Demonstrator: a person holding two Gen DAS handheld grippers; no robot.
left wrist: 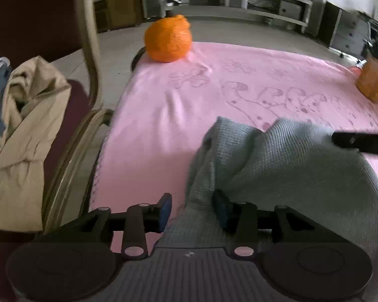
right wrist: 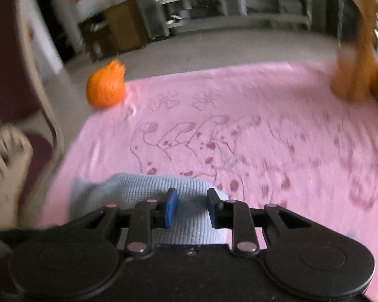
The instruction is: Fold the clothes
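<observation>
Spreading wide at the bottom of the left wrist view, the left gripper (left wrist: 192, 212) has its blue pads apart, and a fold of the grey knit (left wrist: 284, 176) runs down between them. The right-hand pad sits against the cloth at about 3 o'clock of the gap; the other pad stands clear over pink, so nothing is pinched here. From there the knit bunches up toward 1 o'clock and spreads across the lower right of the blanket (left wrist: 179, 115). A dark bar (left wrist: 363, 143) pokes in over the knit from the 3 o'clock edge; it may be the other tool, but so little shows that I won't swear to it.

Over on the right wrist view, heavy blur. The right gripper (right wrist: 192, 207) hangs over the knit (right wrist: 138, 188) with its pads parted by a narrow gap and only flat cloth showing between them, no fold caught. The knit lies low on the blanket (right wrist: 264, 125), running off toward 9 o'clock of the fingers.

Further out, a chair (left wrist: 88, 58) stands just beside the blanket at 9 o'clock, loaded with a beige garment (left wrist: 30, 125). At 11 o'clock, on the far corner of the blanket, sits an orange ball (left wrist: 168, 39). At 2 o'clock, a brownish-orange object (left wrist: 373, 75) rests on the far right edge. Beyond lie bare floor and shelving (left wrist: 239, 0).
</observation>
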